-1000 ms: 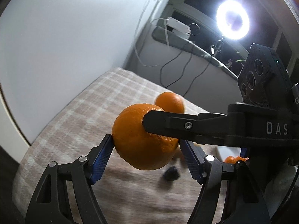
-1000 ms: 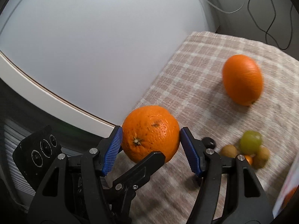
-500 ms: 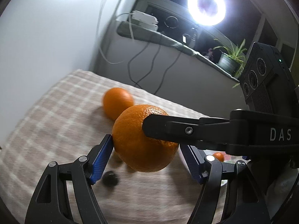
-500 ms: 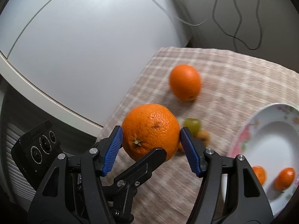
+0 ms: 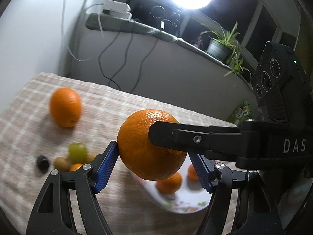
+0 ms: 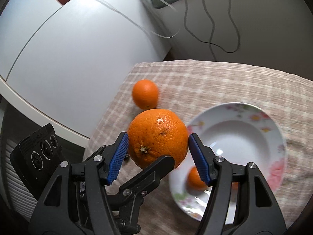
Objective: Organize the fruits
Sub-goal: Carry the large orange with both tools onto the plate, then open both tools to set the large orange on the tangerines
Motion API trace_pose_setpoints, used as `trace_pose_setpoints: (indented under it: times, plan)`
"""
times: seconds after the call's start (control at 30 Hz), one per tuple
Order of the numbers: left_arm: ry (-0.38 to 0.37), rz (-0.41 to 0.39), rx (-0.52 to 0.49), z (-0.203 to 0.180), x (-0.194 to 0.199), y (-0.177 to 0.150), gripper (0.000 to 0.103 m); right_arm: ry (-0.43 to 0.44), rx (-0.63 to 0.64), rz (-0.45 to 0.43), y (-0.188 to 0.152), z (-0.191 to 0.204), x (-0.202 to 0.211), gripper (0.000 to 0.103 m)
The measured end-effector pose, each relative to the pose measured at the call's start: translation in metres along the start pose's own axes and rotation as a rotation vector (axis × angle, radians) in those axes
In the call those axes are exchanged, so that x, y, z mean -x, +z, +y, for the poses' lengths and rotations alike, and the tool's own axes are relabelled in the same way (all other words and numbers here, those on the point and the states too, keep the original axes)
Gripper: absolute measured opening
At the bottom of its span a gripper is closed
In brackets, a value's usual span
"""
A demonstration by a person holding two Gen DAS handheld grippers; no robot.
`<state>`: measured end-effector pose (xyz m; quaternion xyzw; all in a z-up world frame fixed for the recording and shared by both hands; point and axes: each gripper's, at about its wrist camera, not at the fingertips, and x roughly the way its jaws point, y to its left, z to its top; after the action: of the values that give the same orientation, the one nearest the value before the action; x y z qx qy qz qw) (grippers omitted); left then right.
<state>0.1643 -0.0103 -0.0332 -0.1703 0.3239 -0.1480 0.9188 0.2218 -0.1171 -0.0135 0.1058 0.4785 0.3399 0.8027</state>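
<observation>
Both grippers swung over plate [image 6: 277,137], fingers [image 6: 117,154] of both gripping orange [image 6: 157,137].

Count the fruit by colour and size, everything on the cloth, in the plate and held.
Large oranges: 2 (one held, one on cloth)
Small oranges: 3 (two in plate)
Green fruit: 1
Brown fruit: 2
Dark fruit: 1
Total: 9

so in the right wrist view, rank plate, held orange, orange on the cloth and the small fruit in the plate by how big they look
1. plate
2. held orange, though nearness to the camera inflates it
3. orange on the cloth
4. small fruit in the plate, partly hidden
</observation>
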Motion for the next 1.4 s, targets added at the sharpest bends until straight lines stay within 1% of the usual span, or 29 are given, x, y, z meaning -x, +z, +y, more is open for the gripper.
trace_pose_setpoints:
  times: [0.37,0.6,0.87,1.13,1.4]
  plan:
    - [-0.031,0.083,-0.028,-0.029,-0.035,0.0,0.073,-0.036,-0.065,-0.016,-0.002,-0.047,0.015,0.067]
    - [-0.041,0.113,-0.051,-0.042,-0.049,-0.001,0.073,-0.059,-0.098,-0.021,-0.003,-0.066,0.019,0.067]
    - [-0.041,0.137,-0.052,-0.042,-0.057,-0.001,0.074,-0.085,-0.108,-0.008,-0.003,-0.071,0.015,0.067]
    - [-0.043,0.154,-0.056,-0.045,-0.062,-0.001,0.074,-0.092,-0.119,0.007,-0.003,-0.074,0.014,0.067]
    - [-0.028,0.163,-0.07,-0.047,-0.066,-0.001,0.073,-0.091,-0.13,0.009,-0.003,-0.075,0.014,0.067]
